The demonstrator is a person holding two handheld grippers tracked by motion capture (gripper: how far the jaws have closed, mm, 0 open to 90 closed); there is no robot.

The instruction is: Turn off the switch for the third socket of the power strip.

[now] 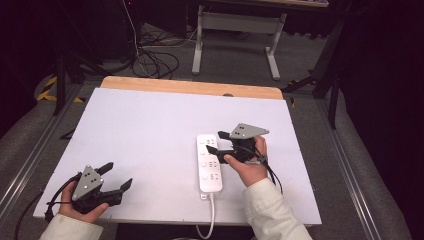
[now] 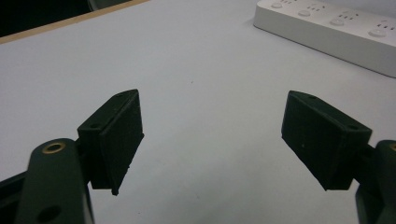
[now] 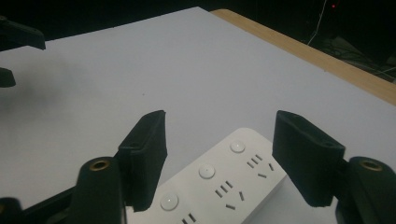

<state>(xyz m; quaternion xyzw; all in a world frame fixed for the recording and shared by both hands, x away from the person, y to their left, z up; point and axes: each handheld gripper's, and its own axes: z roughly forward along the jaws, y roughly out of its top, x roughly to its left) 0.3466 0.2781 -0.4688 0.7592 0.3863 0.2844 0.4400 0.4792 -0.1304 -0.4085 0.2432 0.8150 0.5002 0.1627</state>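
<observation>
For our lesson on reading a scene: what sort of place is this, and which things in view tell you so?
Probably a lab or workshop set up for recording. A white board covers the table, loose cables lie on the floor behind, a hand-held gripper works at the table, and black drapes surround it.

Person is wearing cream-white long sleeves (image 1: 272, 207) on both arms. Left gripper (image 1: 114, 176) and right gripper (image 1: 216, 142) are showing black bodies, each carrying a grey three-cornered plate (image 1: 88, 182) with small holes, black cables (image 1: 30, 210) trailing. Jaws are showing blocky black pads (image 3: 147, 151), brass-ringed screw holes (image 3: 99, 164) on the arms.
</observation>
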